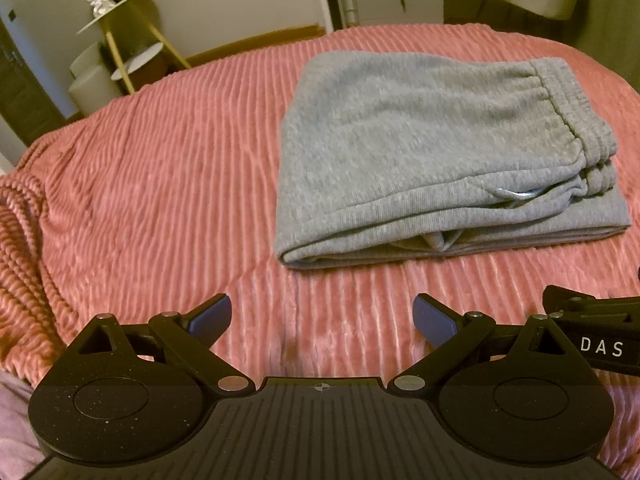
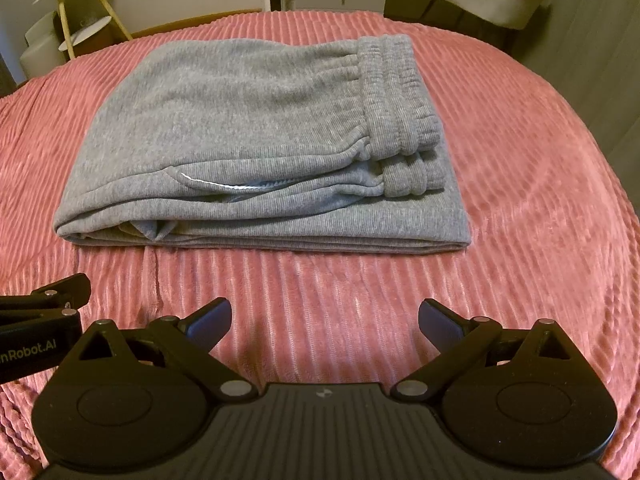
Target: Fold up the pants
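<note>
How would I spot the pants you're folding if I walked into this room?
Look at the bed with the pink ribbed blanket. In its middle lies a folded grey bundle, the pants, apart from both open tools. Their gathered elastic waistband on the right and soft grey knit mark them out; nothing else lies on the blanket.

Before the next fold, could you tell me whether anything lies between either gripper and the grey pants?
Nothing visible does. Only bare pink bedspread lies between the open left gripper, the open right gripper and the folded pants.
</note>
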The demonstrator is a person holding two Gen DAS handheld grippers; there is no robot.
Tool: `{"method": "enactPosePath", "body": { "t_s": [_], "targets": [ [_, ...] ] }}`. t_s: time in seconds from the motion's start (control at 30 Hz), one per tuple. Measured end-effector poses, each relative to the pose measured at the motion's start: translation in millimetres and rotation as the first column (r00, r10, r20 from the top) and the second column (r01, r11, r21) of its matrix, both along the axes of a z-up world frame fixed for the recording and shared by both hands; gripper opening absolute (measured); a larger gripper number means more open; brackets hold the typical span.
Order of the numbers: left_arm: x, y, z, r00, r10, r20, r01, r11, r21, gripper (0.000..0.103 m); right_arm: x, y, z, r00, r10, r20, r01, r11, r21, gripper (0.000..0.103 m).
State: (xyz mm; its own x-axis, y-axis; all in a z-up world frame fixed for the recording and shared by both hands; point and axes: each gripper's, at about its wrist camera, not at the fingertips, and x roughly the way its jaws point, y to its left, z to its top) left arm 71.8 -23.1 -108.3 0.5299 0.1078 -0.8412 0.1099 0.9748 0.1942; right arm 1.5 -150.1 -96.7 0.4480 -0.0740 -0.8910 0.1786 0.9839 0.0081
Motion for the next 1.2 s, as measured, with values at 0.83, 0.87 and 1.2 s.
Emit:
{"method": "enactPosePath", "body": {
  "t_s": [0.83, 0.87, 1.2],
  "targets": [
    [-1.1, -1.3, -0.8, 1.000, -0.010, -0.003, 0.010, 1.000, 0.004, 0.100, -0.4, 1.7, 0.7, 1.000, 0.003, 0.001, -0.003, 1.000, -0.006, 0.100],
    [-1.2, -1.8, -1.1, 1.000, -0.010, -0.003, 0.010, 1.000, 0.005, 0.100, -0.4, 1.6, 0.7, 1.000, 0.003, 0.001, -0.003, 1.000, -0.006, 0.100],
    [-0.9, -2.4, -1.3, 1.000, -0.010, -0.005, 0.010, 1.000, 0.006, 0.100, 0.2, 0.7, 0.7, 1.000, 0.005, 0.001, -0.005, 1.000, -0.008, 0.100]
  ]
}}
